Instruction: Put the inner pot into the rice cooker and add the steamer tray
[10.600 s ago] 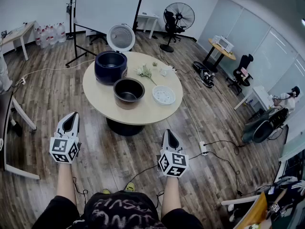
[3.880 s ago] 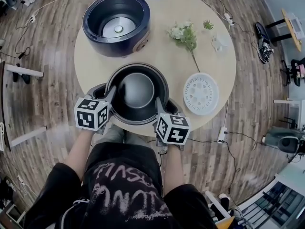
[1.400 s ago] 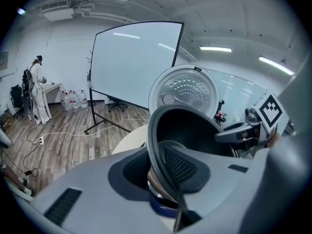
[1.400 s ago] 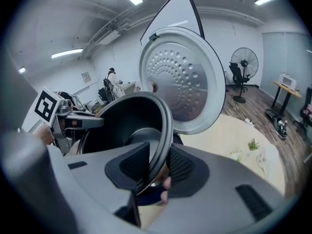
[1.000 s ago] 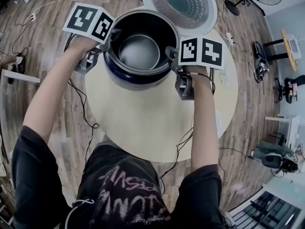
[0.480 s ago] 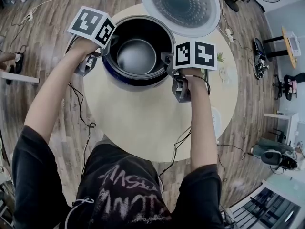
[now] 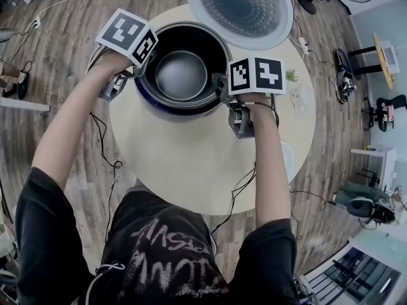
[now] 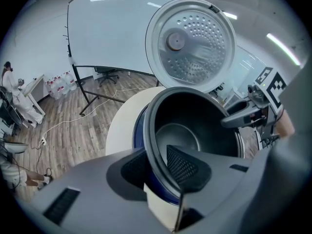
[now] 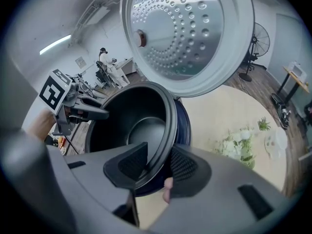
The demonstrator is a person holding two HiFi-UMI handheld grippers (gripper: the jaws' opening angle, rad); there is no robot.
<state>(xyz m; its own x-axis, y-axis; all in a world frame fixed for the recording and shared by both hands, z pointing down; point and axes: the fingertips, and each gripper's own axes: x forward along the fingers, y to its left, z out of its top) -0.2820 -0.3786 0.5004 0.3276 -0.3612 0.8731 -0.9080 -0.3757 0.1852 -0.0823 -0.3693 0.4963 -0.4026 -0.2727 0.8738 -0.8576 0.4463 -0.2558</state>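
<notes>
The left gripper (image 8: 157,165) and the right gripper (image 9: 155,167) each pinch one side of the pot (image 7: 181,75) by its rim. The pot sits down inside the rice cooker (image 7: 150,100). The white tray (image 7: 285,159) lies on the tabletop (image 7: 184,164) beside the right arm, so the right gripper is nearer.

No word, brand or number can be read anywhere. In the head view, at about 11 o'clock, the left marker cube (image 7: 127,37) on the left claw (image 7: 145,63) carries only black-and-white coded squares. So does the right marker cube (image 7: 256,75) on the right claw (image 7: 221,84), near 1 o'clock. At 6 o'clock, pale scrawled lettering (image 7: 172,259) crosses the person's dark shirt (image 7: 63,259), too distorted to make out.
</notes>
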